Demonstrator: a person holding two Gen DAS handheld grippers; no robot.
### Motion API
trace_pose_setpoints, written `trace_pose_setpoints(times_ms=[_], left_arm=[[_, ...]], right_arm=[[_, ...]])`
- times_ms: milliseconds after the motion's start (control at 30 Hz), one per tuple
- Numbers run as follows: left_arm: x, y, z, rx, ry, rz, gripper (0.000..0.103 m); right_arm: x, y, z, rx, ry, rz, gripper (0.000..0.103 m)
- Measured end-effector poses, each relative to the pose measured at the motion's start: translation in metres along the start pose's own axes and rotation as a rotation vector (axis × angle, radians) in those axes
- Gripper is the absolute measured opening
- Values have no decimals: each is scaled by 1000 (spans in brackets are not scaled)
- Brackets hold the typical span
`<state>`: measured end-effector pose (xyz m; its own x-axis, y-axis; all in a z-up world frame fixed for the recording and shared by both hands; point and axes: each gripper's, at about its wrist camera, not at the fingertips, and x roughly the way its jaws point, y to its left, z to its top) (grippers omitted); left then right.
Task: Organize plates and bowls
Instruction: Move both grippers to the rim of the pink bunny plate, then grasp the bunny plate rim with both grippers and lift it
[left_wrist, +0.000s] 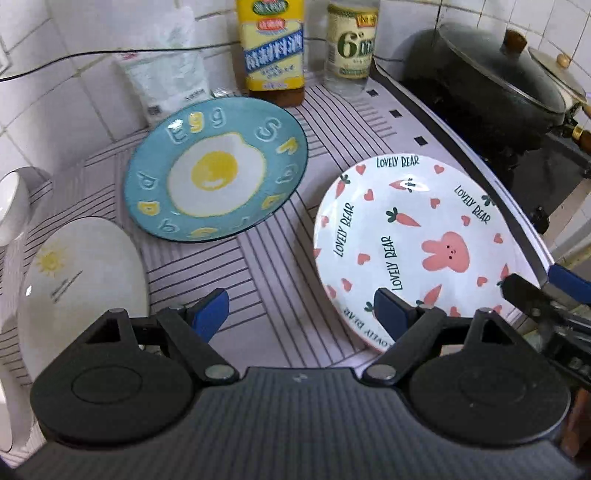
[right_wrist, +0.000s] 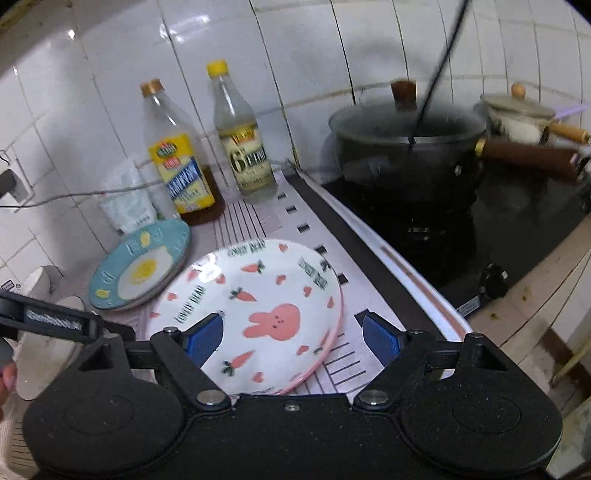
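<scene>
A white plate with a pink rabbit (left_wrist: 424, 240) lies flat on the striped mat (left_wrist: 266, 280); it also shows in the right wrist view (right_wrist: 258, 314). A blue fried-egg plate (left_wrist: 216, 170) lies behind it to the left (right_wrist: 140, 269). A white plate with a sun mark (left_wrist: 81, 280) lies at the near left. My left gripper (left_wrist: 299, 314) is open above bare mat, its right finger over the rabbit plate's near rim. My right gripper (right_wrist: 293, 338) is open, straddling the rabbit plate's near right edge.
Two sauce bottles (left_wrist: 273, 48) (right_wrist: 243, 140) and a white bag (left_wrist: 166, 74) stand against the tiled wall. A black pot (right_wrist: 406, 147) with a lid sits on the stove at the right. A small white bowl (left_wrist: 11, 206) stands at the far left.
</scene>
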<state>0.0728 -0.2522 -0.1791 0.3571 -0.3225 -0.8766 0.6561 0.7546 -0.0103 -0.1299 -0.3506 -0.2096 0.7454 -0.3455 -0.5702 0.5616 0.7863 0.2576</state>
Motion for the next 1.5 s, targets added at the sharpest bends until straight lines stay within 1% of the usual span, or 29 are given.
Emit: trace_pose_setpoints(times_ms=[100, 200, 267, 300, 333, 367, 400, 433, 467, 500, 533, 567, 700, 800, 833, 867, 933, 1033, 1167, 1267, 1333, 1500], left_arm=[[12, -3, 3, 1, 30, -11, 86], [24, -5, 6, 14, 54, -10, 85], [33, -5, 8, 9, 77, -14, 82], [37, -5, 9, 2, 89, -19, 78], [40, -4, 10, -5, 98, -32, 61], [43, -3, 10, -9, 107, -47, 50], [45, -1, 11, -19, 108, -73, 46], [45, 0, 12, -32, 105, -92, 37], [45, 0, 13, -40, 104, -105, 29], [44, 0, 15, -44, 107, -114, 26], [45, -1, 16, -45, 110, -122, 20], [45, -2, 17, -47, 113, -128, 17], [46, -7, 17, -54, 108, -116, 18], [48, -6, 17, -68, 101, -121, 20], [50, -7, 17, -69, 100, -125, 24], [53, -8, 17, -66, 101, -131, 30], [56, -11, 18, -61, 87, -130, 33], [56, -11, 20, -58, 98, -125, 33], [55, -5, 22, -35, 105, -125, 27], [45, -1, 23, 20, 87, -123, 27], [33, 3, 21, 34, 67, -115, 27], [16, 16, 13, 8, 67, -117, 27]], right_arm=[[24, -10, -6, 6, 10, -9, 86], [41, -20, -9, 44, 17, 6, 82], [51, -24, -10, 63, 34, 14, 76], [55, -25, -10, 65, 41, 21, 74], [59, -25, -10, 67, 49, 29, 67], [62, -26, -10, 70, 58, 43, 50], [64, -27, -8, 83, 68, 68, 40], [66, -29, -7, 106, 79, 67, 34], [67, -31, -5, 124, 87, 60, 26], [68, -33, -4, 133, 92, 50, 23], [69, -36, -3, 142, 97, 56, 22], [70, -38, -2, 158, 103, 67, 21], [74, -41, 0, 163, 110, 78, 21], [78, -45, 2, 177, 116, 89, 21], [79, -46, 2, 186, 115, 96, 22], [80, -47, 2, 191, 114, 101, 22], [81, -47, 3, 179, 119, 106, 25], [82, -42, 8, 135, 143, 93, 26], [82, -40, 14, 140, 179, 79, 24], [78, -37, 16, 120, 192, 96, 22], [72, -32, 18, 91, 199, 113, 22], [62, -18, 22, 37, 213, 158, 23]])
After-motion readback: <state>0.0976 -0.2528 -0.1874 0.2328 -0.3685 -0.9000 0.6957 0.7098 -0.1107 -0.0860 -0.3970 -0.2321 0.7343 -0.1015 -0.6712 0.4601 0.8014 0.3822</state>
